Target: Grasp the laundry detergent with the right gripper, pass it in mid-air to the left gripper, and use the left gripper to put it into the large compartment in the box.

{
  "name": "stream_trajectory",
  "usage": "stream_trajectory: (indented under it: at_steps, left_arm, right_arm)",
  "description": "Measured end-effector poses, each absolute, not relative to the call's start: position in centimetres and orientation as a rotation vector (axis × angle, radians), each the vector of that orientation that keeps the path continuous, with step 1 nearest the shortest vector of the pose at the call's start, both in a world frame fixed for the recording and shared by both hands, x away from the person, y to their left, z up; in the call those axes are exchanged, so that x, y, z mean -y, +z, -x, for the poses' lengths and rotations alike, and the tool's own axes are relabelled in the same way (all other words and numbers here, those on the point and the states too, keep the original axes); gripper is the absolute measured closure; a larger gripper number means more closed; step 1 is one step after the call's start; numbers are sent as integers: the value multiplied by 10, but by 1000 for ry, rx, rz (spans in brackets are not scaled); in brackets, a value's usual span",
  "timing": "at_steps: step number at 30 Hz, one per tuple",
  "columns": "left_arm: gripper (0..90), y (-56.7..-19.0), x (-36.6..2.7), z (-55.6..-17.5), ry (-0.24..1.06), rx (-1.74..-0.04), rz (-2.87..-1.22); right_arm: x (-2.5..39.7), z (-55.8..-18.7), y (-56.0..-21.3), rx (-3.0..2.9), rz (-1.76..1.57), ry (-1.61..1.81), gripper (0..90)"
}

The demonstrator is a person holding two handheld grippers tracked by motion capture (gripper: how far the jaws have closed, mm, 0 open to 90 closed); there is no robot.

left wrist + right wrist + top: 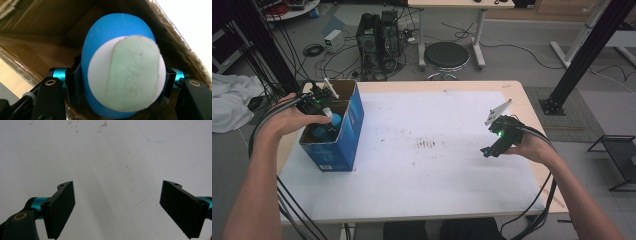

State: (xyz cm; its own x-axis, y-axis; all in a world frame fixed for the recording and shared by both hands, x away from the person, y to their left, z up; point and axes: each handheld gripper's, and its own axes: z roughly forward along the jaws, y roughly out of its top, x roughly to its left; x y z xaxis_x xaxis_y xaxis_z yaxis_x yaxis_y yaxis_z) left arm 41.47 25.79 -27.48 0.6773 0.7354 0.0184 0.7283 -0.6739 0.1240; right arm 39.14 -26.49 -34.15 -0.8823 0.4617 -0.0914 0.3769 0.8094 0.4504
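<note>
Inside the blue box [347,125], the left gripper [120,82] clamps a blue ball [107,37] (white-faced), while the right gripper [117,207] gapes above the table [112,150]

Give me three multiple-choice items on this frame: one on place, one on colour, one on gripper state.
1. Where is the left gripper?
A. Inside the open top of the blue cardboard box
B. Over the middle of the table
C. Off the right edge of the table

2. What colour is the body of the rounded object between the left jaws?
A. Red
B. Blue
C. Yellow

3. How is the right gripper?
A. Shut on a cloth
B. Shut on the box
C. Open, nothing between its jaws

Answers:
1. A: the high view shows the left hand reaching down into the box at the table's left.
2. B: the left gripper view shows a blue body with a white face and a pale green patch.
3. C: the right gripper view shows the jaws wide apart over the white table cover.
</note>
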Motion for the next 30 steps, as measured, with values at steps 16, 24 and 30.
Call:
stream_trajectory:
  at_steps: [16,24,30]
  left_arm:
    - [376,-276,-258,-413,85,-1210,-2787]
    - [374,-276,-256,-415,72,-1216,-2804]
    - [372,-276,-256,-415,77,-1225,-2798]
  right_arm:
    - [268,-388,-340,-2789,-665,639,122]
    - [268,-388,-343,-2790,-666,645,122]
    - [268,-387,-345,-2790,-676,647,122]
